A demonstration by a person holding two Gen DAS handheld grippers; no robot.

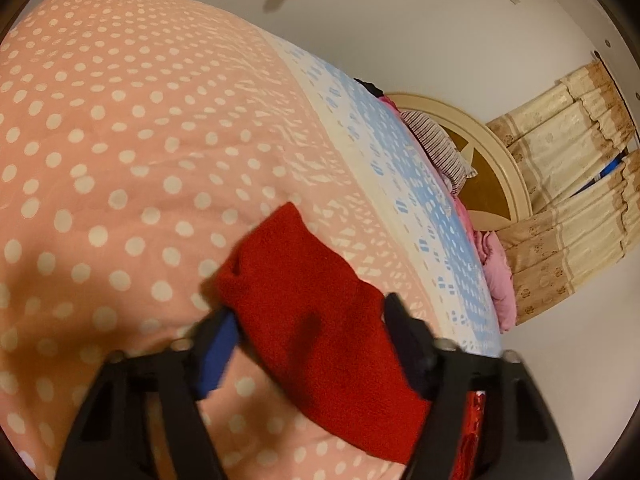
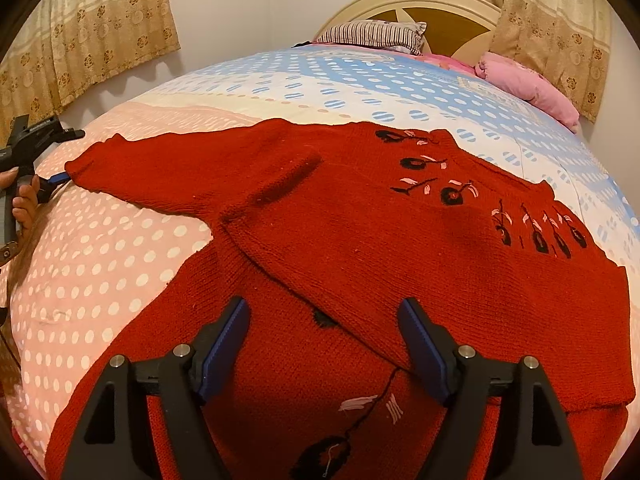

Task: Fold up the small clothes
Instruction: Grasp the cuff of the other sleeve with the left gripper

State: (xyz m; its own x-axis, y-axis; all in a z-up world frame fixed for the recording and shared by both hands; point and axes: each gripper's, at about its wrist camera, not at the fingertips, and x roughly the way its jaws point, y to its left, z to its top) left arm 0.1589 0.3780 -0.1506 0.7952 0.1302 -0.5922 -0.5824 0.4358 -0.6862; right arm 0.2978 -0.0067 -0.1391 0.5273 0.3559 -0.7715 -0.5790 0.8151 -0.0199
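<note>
Red knitted wool sweater (image 2: 360,240) lies spread on the dotted pink bedcover (image 1: 100,140); its sleeve cuff (image 1: 304,300) sits between my left gripper (image 1: 312,344) jaws, not visibly pinched. Right gripper (image 2: 324,344) gapes over the hem. I should grip the cuff edge squarely before folding inward

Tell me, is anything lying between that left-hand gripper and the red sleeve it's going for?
Nothing visible is. The red sleeve's cuff end already lies between the left gripper's fingers, with only the dotted bedspread beneath. In the right wrist view, the sweater has no other object on it.
</note>
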